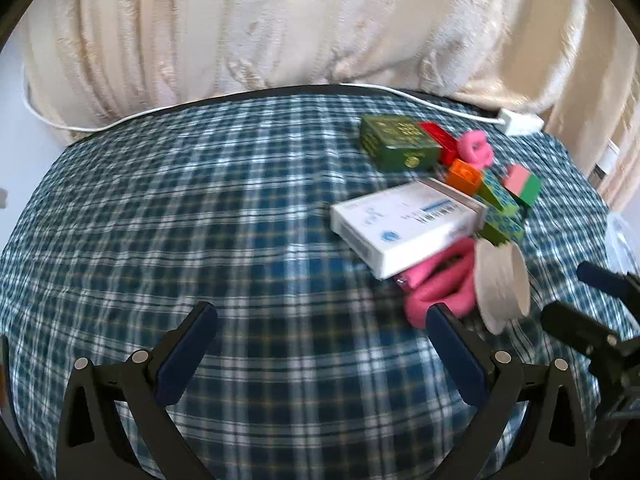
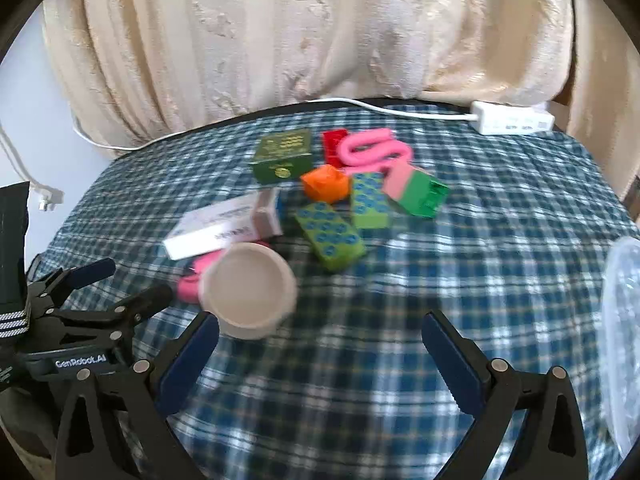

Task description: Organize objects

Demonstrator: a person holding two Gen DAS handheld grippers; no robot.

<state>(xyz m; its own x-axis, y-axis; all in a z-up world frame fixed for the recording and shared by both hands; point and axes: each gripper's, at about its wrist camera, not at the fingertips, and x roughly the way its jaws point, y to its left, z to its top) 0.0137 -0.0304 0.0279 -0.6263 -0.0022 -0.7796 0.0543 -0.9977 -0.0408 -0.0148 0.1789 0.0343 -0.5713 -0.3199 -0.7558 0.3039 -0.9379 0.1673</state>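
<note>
A pile of objects lies on the blue plaid cloth [image 1: 200, 208]. It holds a white box [image 1: 408, 224], a dark green box [image 1: 396, 144], a white cup on its side [image 1: 502, 284], pink foam pieces [image 1: 436, 280], and red, orange and green bricks [image 1: 498, 204]. My left gripper [image 1: 320, 320] is open and empty, left of the pile. My right gripper [image 2: 320, 328] is open and empty; its left finger is close to the cup [image 2: 250, 288]. The white box [image 2: 224, 224], green box [image 2: 284, 156] and patterned green brick [image 2: 332, 236] lie beyond.
A white power strip [image 2: 512, 122] with its cable lies at the table's far edge, before a cream curtain [image 2: 300, 32]. A clear plastic container [image 2: 624, 320] sits at the right edge. The left gripper [image 2: 92, 300] shows at the left of the right wrist view.
</note>
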